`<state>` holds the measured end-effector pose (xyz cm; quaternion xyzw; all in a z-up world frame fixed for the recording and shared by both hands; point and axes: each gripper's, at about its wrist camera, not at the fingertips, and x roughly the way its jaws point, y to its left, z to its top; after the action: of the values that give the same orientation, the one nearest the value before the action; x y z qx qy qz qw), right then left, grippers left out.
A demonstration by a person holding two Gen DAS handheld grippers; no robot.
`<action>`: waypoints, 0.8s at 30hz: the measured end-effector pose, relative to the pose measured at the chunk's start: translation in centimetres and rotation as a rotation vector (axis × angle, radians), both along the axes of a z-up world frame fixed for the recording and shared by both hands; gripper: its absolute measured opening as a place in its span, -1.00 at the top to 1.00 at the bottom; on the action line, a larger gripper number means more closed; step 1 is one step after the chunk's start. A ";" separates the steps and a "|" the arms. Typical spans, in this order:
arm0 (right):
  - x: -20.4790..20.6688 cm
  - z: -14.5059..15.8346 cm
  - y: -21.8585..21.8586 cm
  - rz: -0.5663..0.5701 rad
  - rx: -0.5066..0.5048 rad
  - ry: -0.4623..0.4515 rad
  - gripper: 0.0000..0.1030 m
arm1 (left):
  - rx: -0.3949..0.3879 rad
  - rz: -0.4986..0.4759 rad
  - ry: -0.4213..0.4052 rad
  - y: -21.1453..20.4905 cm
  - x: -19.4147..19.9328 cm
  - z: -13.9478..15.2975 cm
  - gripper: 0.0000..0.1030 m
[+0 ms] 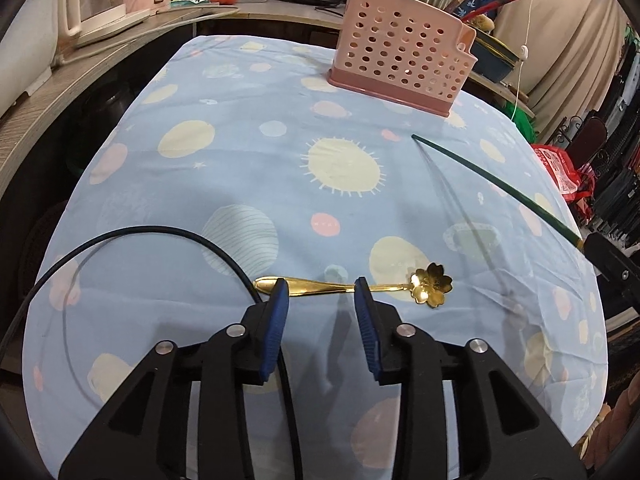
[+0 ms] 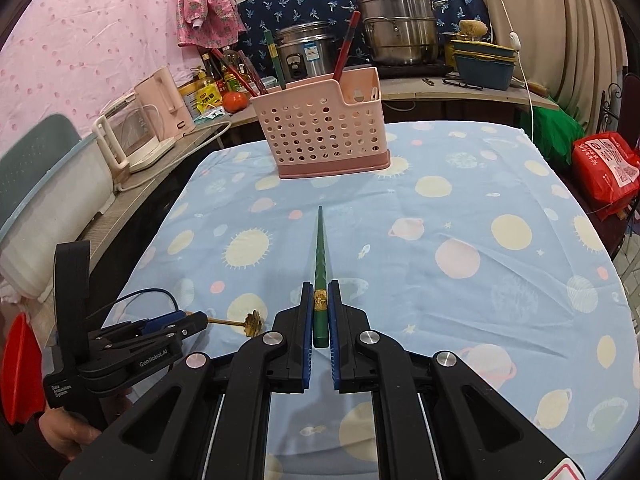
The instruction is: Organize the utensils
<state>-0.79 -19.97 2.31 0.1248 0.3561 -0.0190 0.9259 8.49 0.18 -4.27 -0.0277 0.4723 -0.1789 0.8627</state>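
Observation:
A gold spoon with a flower-shaped bowl [image 1: 430,285] lies flat on the blue planet-print tablecloth [image 1: 240,168]. My left gripper [image 1: 322,289] is open, its jaws on either side of the spoon's handle, low over the cloth. My right gripper [image 2: 320,296] is shut on the thick end of a green chopstick [image 2: 320,256], which points toward the pink perforated utensil holder [image 2: 326,132] at the table's far end. The chopstick [image 1: 492,186] is lifted above the cloth in the left wrist view. The holder [image 1: 404,50] has red and green chopsticks standing in it.
A black cable [image 1: 152,236] loops over the cloth left of the left gripper. A side counter holds a pink kettle [image 2: 156,120], bottles, a tomato [image 2: 235,101], a rice cooker [image 2: 302,54] and steel pots [image 2: 396,20]. A red bag [image 2: 604,168] sits off the table's right edge.

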 end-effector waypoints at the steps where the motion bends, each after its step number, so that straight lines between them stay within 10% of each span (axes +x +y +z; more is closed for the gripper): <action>1: 0.1 0.0 0.0 0.000 -0.001 0.001 0.87 | 0.002 0.005 0.001 0.0 0.1 -0.1 0.31; 24: 1.2 -1.5 -0.1 0.004 0.010 0.037 0.87 | -0.008 0.026 -0.001 -1.2 4.5 -0.7 0.40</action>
<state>0.44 -20.08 0.80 0.1285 0.3734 -0.0177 0.9186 13.02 -1.00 -5.00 -0.0371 0.4709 -0.1697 0.8649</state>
